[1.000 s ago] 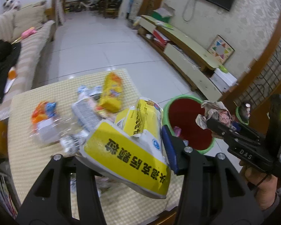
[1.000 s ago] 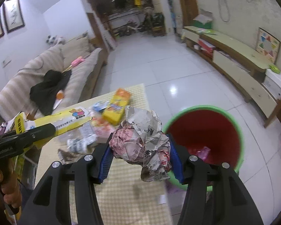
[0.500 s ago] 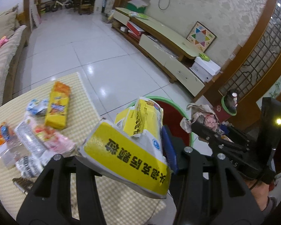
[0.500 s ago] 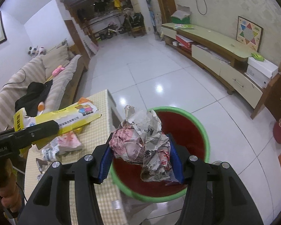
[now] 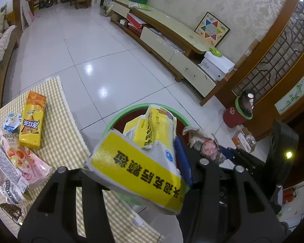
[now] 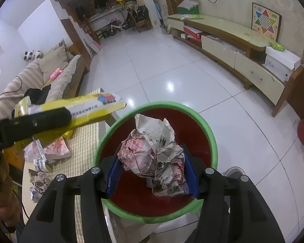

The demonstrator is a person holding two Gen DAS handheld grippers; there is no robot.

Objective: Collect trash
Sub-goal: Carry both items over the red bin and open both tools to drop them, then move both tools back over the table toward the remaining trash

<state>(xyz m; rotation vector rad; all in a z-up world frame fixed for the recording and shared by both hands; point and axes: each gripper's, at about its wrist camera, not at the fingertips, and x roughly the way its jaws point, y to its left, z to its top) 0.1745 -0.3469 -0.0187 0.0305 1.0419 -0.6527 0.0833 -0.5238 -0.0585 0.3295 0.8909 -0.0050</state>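
Note:
My left gripper (image 5: 135, 162) is shut on a crushed yellow-and-white carton (image 5: 139, 162). The carton hangs over the near rim of a red bin with a green rim (image 5: 129, 111). My right gripper (image 6: 152, 172) holds a crumpled newspaper ball (image 6: 152, 154) between its blue pads, right above the bin's red inside (image 6: 192, 121). Its jaws are opening, and the ball still touches both pads. In the right wrist view the left gripper (image 6: 40, 121) reaches in from the left with the carton (image 6: 91, 107). The left wrist view shows the right gripper (image 5: 212, 151) with the ball (image 5: 204, 147).
A table with a checked cloth (image 5: 66, 121) stands left of the bin and carries an orange snack box (image 5: 32, 119), a pink packet (image 5: 26, 162) and other wrappers. A second small red bin (image 5: 235, 117) sits by the wooden screen. A low TV cabinet (image 6: 233, 46) lines the far wall.
Both grippers have swung from over the table to over the bin and dropped lower. The carton and the paper ball stay between their pads. The right pads stand slightly wider.

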